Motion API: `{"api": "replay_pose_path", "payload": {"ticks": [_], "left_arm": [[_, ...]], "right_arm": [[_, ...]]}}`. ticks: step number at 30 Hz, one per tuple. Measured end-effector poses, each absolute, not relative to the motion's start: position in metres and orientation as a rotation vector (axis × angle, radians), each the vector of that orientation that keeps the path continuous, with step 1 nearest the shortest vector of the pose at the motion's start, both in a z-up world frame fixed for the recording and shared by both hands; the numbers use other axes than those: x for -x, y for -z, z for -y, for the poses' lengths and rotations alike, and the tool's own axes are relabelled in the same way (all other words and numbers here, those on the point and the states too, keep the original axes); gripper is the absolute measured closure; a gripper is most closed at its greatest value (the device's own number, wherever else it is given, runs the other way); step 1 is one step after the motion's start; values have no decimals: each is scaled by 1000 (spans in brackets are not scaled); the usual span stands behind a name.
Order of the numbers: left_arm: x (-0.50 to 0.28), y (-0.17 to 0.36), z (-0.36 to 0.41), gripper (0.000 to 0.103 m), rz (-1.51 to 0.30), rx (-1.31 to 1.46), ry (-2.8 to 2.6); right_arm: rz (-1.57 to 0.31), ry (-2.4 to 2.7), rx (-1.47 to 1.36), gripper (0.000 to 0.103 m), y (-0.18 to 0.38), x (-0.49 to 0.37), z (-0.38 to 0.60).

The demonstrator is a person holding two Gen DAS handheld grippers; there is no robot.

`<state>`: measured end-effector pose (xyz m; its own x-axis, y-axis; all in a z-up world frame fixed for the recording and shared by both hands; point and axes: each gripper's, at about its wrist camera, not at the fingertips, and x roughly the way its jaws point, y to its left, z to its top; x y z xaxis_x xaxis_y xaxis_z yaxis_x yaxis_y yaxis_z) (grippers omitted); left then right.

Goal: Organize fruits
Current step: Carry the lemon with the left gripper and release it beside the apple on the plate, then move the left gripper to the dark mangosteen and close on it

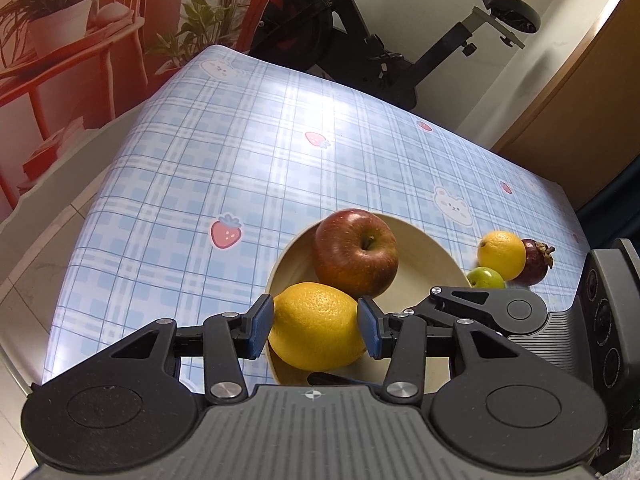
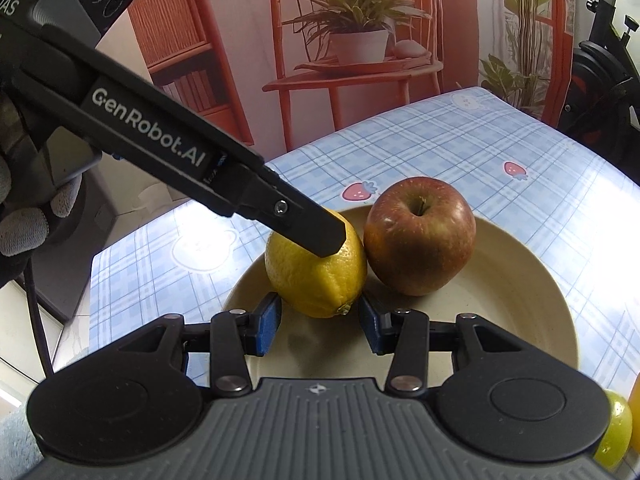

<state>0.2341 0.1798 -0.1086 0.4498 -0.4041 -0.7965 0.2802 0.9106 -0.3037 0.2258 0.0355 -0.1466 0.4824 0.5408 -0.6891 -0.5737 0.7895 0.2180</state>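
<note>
A table point(image 1: 248, 152) under a blue plaid cloth printed with strawberries and bears is filling both views, and a cream bowl point(image 1: 436, 252) is sitting on it near the front edge. Inside the bowl a red apple point(image 1: 356, 256) is resting on the far side, with a large lemon point(image 1: 316, 326) touching it on the near side. The left gripper point(image 1: 316, 328) is pinching that lemon — its blue pads point(image 1: 262, 326) are pressing against both flanks of the fruit, which is sitting low in the bowl. Only the left wrist view is showing the loose fruit to the right of the bowl: a smaller lemon point(image 1: 502, 254), a dark purple mangosteen point(image 1: 538, 262) touching it from behind, and a small green fruit point(image 1: 486, 278) just in front, all lying on the cloth. The right wrist view is catching only a sliver of the green fruit point(image 2: 618, 428) at its lower right edge, but it alone is showing the left gripper's finger from the side, slanting down onto the top of the lemon point(image 2: 316, 276), and a gloved hand point(image 2: 24, 220) at the far left. The right gripper point(image 2: 320, 326) is hovering over the near rim of the bowl point(image 2: 520, 280) with its jaws spread wide and nothing between them — the lemon is lying just beyond its tips, beside the apple point(image 2: 420, 236).
</note>
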Motion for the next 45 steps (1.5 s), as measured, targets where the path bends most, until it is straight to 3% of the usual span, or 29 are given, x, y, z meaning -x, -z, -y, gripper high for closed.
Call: {"api": "replay_pose_path", "payload": {"ticks": [21,35,45], "left_arm": [[-228,105,-169,50,-979,46,394],[-217,102,-156,50,-969,26,321],[-214,99,-148,50,-965,41,236]], "right_arm": [[-783,-632,-72,56,131,-192,0],[-604,-340,-138,56,116,-121,118],[-566,-135,-166,55,135,-104,177]]}}
